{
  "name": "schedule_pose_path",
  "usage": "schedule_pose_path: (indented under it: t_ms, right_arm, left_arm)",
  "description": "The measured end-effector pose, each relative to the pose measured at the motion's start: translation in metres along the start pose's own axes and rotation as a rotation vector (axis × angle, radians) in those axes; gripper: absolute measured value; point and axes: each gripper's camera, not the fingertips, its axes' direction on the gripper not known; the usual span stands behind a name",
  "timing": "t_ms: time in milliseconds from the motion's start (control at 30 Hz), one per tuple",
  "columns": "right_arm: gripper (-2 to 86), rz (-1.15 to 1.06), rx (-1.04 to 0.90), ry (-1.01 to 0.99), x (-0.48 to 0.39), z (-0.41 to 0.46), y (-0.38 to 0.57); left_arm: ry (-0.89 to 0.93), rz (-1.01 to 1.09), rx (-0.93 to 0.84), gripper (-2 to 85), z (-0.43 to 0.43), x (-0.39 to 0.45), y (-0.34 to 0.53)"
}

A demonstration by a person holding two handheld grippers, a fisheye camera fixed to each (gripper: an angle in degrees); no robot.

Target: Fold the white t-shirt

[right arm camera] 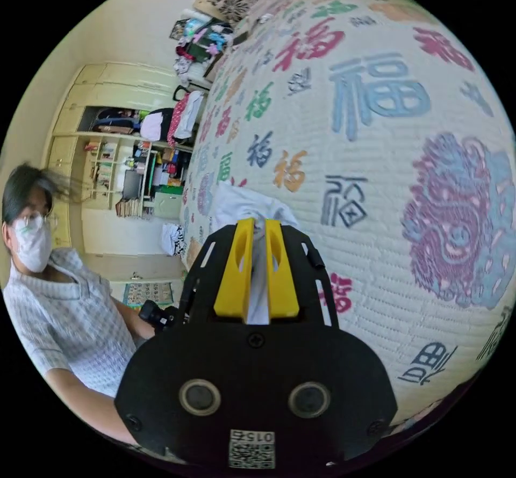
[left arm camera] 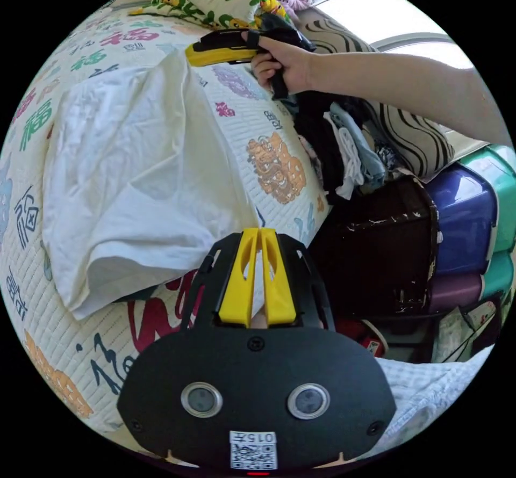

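Left gripper (left arm camera: 260,236) and right gripper (right arm camera: 256,228) each pinch the white t-shirt (left arm camera: 134,177) lying on the quilt (left arm camera: 269,129).

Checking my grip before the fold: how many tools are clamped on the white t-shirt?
2. The left tool pinches the white cotton t-shirt at its near edge; the right tool pinches its far edge on the patterned quilted bedspread.

Plain white t-shirt (left arm camera: 134,177) beyond the yellow-jawed, black-bodied left gripper (left arm camera: 260,239); under it a cream quilted bedspread (left arm camera: 269,123) printed with multicoloured characters.
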Motion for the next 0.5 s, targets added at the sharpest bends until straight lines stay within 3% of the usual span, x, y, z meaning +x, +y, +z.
schedule_pose_path:
  t_ms: [100,200,367,500]
  right_arm:
    - [4.9,0.092,0.093,0.004,0.020,-0.024,0.024]
    - [6.2,0.137,0.142,0.011,0.016,-0.044,0.050]
    - [7.0,0.139,0.006,-0.046,-0.022,-0.024,0.119]
    - [6.9,0.197,-0.011,-0.039,-0.034,-0.004,0.170]
  left_arm:
    - [0.049,-0.015,-0.047,-0.4,0.032,-0.007,-0.005]
    - [0.120,0.108,-0.020,-0.2,0.026,-0.001,-0.008]
    - [0.161,0.120,0.089,0.0,-0.006,-0.034,-0.021]
    - [0.288,0.172,-0.078,0.1,0.046,-0.038,-0.033]
